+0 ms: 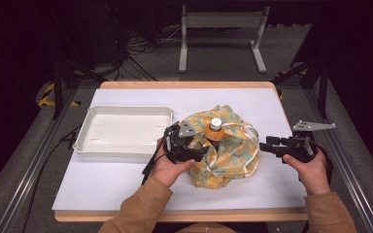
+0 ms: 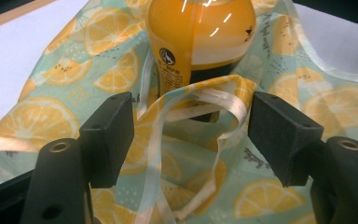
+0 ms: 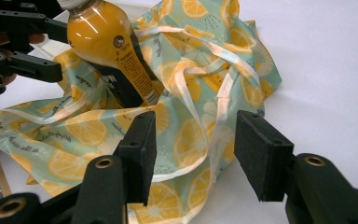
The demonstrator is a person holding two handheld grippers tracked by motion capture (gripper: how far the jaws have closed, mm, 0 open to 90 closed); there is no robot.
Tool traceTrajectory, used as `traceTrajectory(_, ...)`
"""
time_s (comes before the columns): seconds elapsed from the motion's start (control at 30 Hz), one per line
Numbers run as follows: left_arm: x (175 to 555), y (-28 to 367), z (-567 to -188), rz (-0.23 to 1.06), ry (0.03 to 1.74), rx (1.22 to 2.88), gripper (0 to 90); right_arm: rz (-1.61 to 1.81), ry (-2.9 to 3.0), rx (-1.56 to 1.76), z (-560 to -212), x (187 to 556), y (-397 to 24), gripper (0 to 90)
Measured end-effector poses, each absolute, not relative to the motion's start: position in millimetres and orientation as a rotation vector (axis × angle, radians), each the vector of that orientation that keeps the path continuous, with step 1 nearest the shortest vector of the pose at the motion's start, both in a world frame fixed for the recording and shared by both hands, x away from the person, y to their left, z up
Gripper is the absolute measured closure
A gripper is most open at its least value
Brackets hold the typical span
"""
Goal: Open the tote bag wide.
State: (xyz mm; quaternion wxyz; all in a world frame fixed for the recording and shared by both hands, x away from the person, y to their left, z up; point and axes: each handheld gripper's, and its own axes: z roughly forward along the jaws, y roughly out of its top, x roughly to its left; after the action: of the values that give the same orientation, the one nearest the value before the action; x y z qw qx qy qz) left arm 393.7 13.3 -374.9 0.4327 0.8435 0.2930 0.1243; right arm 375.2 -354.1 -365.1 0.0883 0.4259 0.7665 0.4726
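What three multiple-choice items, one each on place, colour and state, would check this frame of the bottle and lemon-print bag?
1. Where is the white tray?
A. left of the bag
B. right of the bag
C. on the bag

2. What colour is the bottle?
A. green
B. orange
C. clear

3. How does the left gripper stand?
A. shut on the bottle
B. open, bag fabric between its jaws
C. shut on the tray

Key: 1 A, the high view shows the tray at the left; 2 B, orange contents; 3 B, pads apart around a fold.
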Motion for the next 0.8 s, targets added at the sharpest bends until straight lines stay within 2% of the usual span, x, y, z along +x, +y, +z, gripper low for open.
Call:
traceTrajectory(0.13, 398, 11, -379, 0.303, 0.72, 2.134, 34.5, 1.41, 2.279, 1.274, -366, 376, -355, 49.6)
traceTrajectory(0.2, 398, 10, -381, 0.31, 0.714, 2.156, 40.7, 1.418, 2.276, 1.265, -366, 376, -355, 49.5)
traceTrajectory(0.23, 398, 10, -382, 0.313, 0.711, 2.162, 46.5, 1.423, 2.274, 1.264, -365, 375, -355, 49.5)
traceTrajectory(0.3, 396, 11, -382, 0.299, 0.691, 2.174, 64.4, 1.428, 2.273, 1.259, -365, 375, -355, 49.5)
traceTrajectory(0.4, 395, 10, -382, 0.3, 0.676, 2.185, 81.2, 1.429, 2.269, 1.263, -365, 375, -355, 49.5)
traceTrajectory(0.43, 393, 10, -382, 0.291, 0.661, 2.193, 81.2, 1.43, 2.27, 1.261, -365, 375, -355, 49.5)
traceTrajectory(0.47, 392, 10, -382, 0.288, 0.647, 2.194, 85.9, 1.432, 2.269, 1.26, -365, 375, -355, 49.4)
traceTrajectory(0.53, 390, 10, -381, 0.279, 0.632, 2.202, 89.1, 1.434, 2.267, 1.259, -365, 375, -355, 49.2)
traceTrajectory(0.8, 375, 32, -375, 0.295, 0.654, 2.201, 89.6, 1.448, 2.274, 1.221, -364, 374, -349, 49.1)
